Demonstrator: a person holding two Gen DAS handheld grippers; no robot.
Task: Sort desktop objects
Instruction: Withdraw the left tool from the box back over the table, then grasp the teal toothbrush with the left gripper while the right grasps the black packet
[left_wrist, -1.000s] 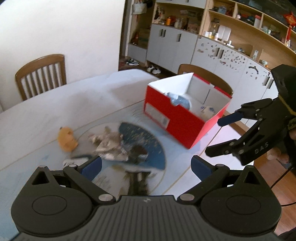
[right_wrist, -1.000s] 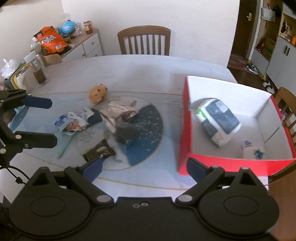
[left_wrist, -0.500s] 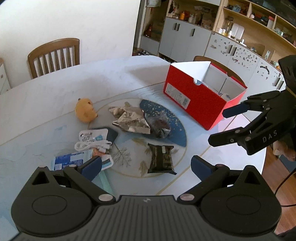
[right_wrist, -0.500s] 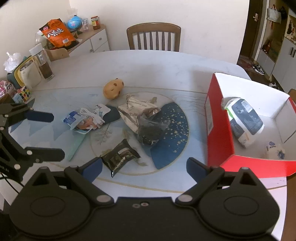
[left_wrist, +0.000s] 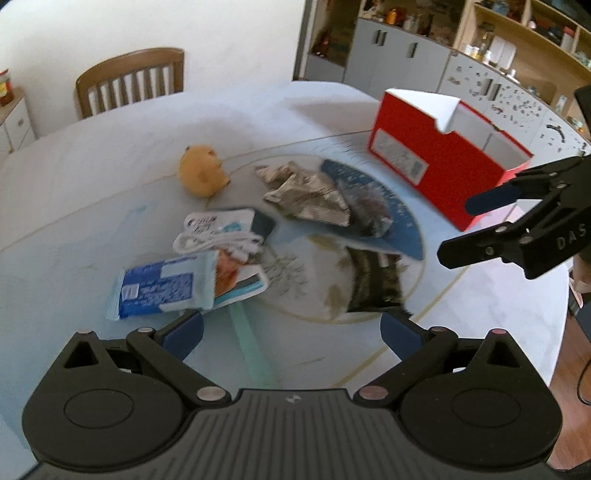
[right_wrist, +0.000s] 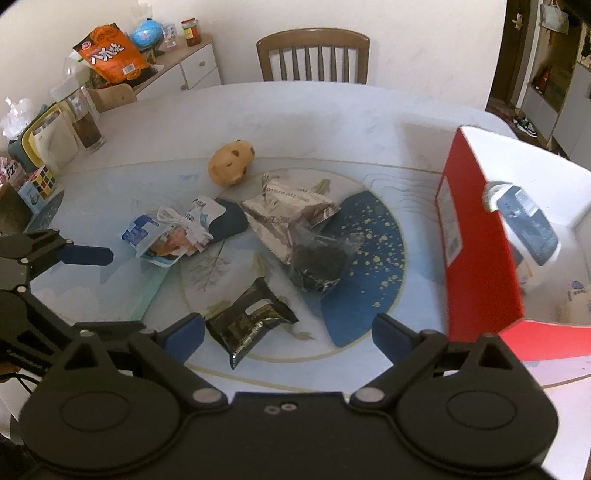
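Both my jaws gape, empty. Right gripper (right_wrist: 288, 334) hovers over the black snack packet (right_wrist: 251, 319), which lies flat on the table (right_wrist: 332, 110) just in front of me, near the red box (right_wrist: 480, 258). Judging it light, crinkly, slick; pinch across a crimped end. Left gripper (left_wrist: 291, 330) sits by the blue pouch (left_wrist: 159, 288). Only my right view looks inside the box: a white bottle (right_wrist: 524, 225)

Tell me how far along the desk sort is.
Barely started. Done: the red box holds a white-and-grey pack and a small pale item. In hand: nothing; left gripper and right gripper jaws are open. Left: orange plush, silver wrapper, black packet, blue pouches.
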